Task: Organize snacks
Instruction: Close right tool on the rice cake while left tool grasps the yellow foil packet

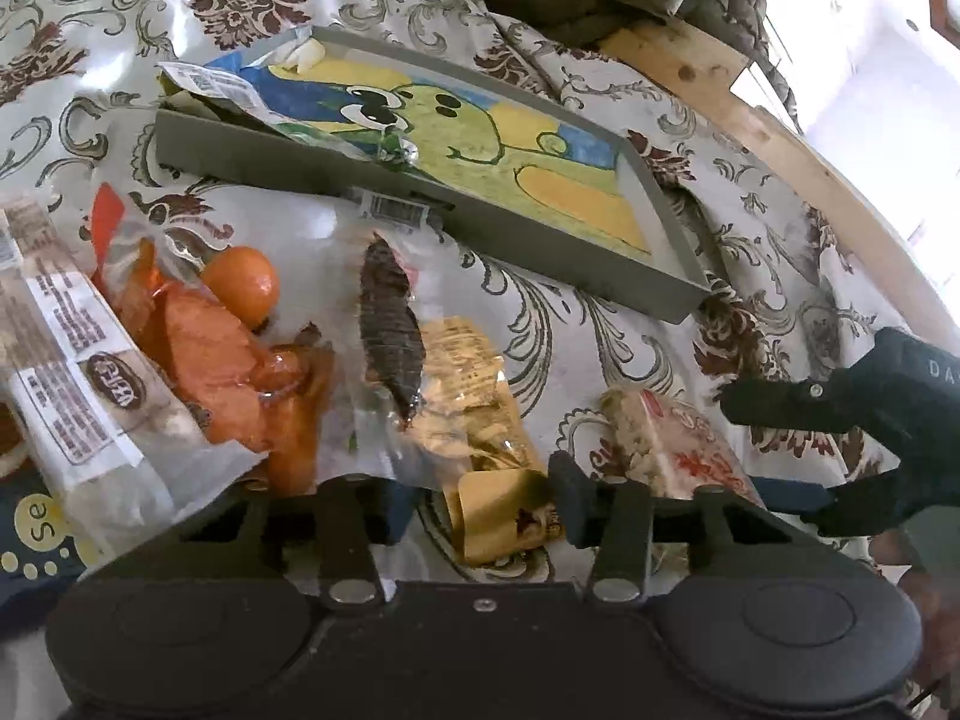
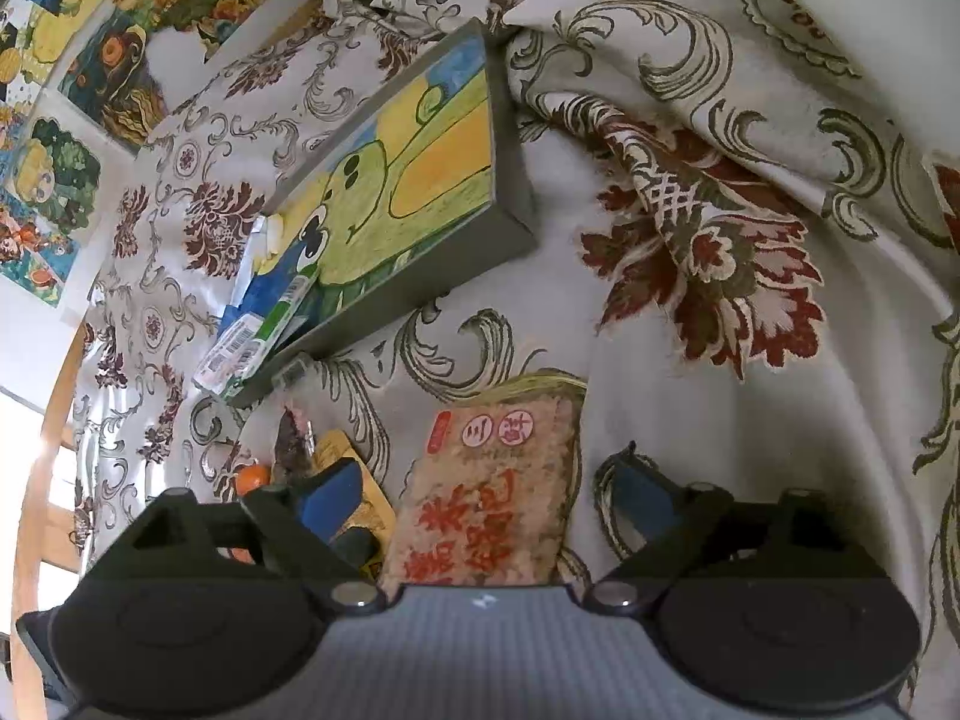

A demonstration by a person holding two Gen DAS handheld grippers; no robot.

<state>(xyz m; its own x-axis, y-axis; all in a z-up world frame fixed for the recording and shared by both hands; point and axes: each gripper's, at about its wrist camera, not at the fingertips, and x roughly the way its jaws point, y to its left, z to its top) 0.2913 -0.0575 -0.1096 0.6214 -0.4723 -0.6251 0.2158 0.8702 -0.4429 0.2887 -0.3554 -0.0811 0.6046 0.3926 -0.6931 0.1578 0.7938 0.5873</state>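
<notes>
A grey tray (image 1: 540, 246) with a green frog drawing inside lies on the floral cloth; a green-and-white snack packet (image 1: 240, 90) rests on its far left corner. The tray also shows in the right wrist view (image 2: 516, 204). My left gripper (image 1: 480, 510) is open over a yellow snack pack (image 1: 474, 414). Left of it lie orange snack bags (image 1: 234, 360), a dark dried snack in clear wrap (image 1: 390, 330) and a white-brown packet (image 1: 72, 396). My right gripper (image 2: 486, 510) is open around a rice-cracker pack with red writing (image 2: 486, 504), also seen in the left wrist view (image 1: 672, 444).
The floral tablecloth (image 2: 720, 240) is bunched in folds to the right of the tray. A wooden edge (image 1: 780, 138) runs behind the tray. Colourful drawings (image 2: 90, 60) hang at the far left. A dark blue bag (image 1: 30, 540) lies at the lower left.
</notes>
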